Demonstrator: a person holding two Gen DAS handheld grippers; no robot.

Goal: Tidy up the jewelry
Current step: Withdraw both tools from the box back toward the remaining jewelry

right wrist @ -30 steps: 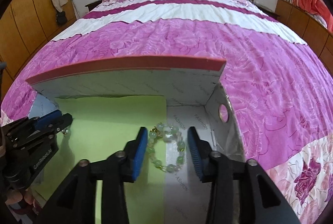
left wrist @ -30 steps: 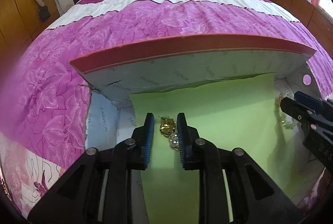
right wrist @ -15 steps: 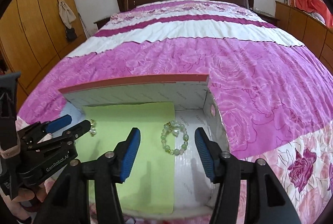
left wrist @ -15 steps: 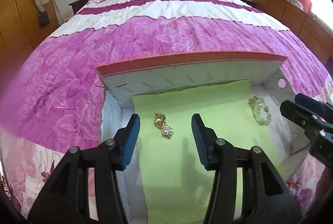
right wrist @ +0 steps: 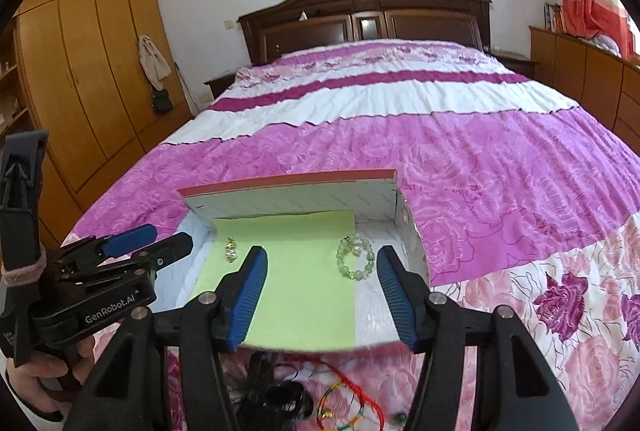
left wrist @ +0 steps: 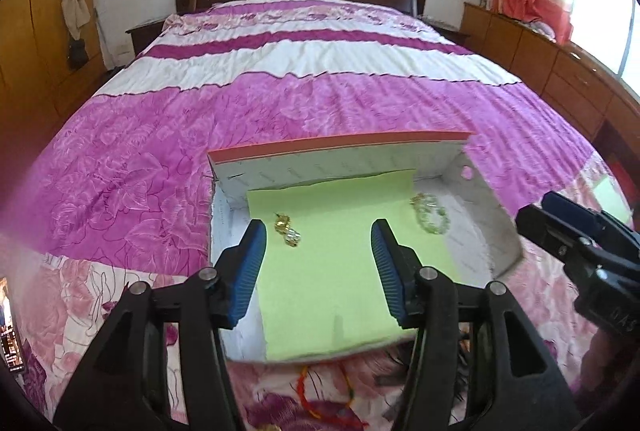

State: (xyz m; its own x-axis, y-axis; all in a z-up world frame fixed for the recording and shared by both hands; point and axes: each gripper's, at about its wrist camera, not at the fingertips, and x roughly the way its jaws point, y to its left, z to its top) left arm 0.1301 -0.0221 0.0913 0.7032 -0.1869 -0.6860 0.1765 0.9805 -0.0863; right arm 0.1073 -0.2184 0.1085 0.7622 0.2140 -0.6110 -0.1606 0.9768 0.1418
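Observation:
A shallow white box (left wrist: 338, 167) (right wrist: 288, 197) with a red rim lies on the bed, lined with green paper (left wrist: 340, 271) (right wrist: 296, 291). A gold earring (left wrist: 287, 229) (right wrist: 231, 249) lies on the paper at left. A green bead bracelet (left wrist: 430, 219) (right wrist: 356, 258) lies at the paper's right edge. My left gripper (left wrist: 318, 271) is open and empty, above the box's near side. My right gripper (right wrist: 322, 295) is open and empty, likewise above the near side. Each gripper shows in the other's view, left gripper (right wrist: 152, 243) and right gripper (left wrist: 552, 215).
A red and multicoloured string bracelet (right wrist: 352, 399) (left wrist: 320, 403) and a black cord (right wrist: 276, 391) lie on the bedspread in front of the box. The pink floral bedspread (right wrist: 440, 151) stretches to a dark headboard. Wooden wardrobes stand left, cabinets right.
Both grippers opened, let go of the earring and the bracelet in the box, and drew back and up. The loose cords in front of the box came into view.

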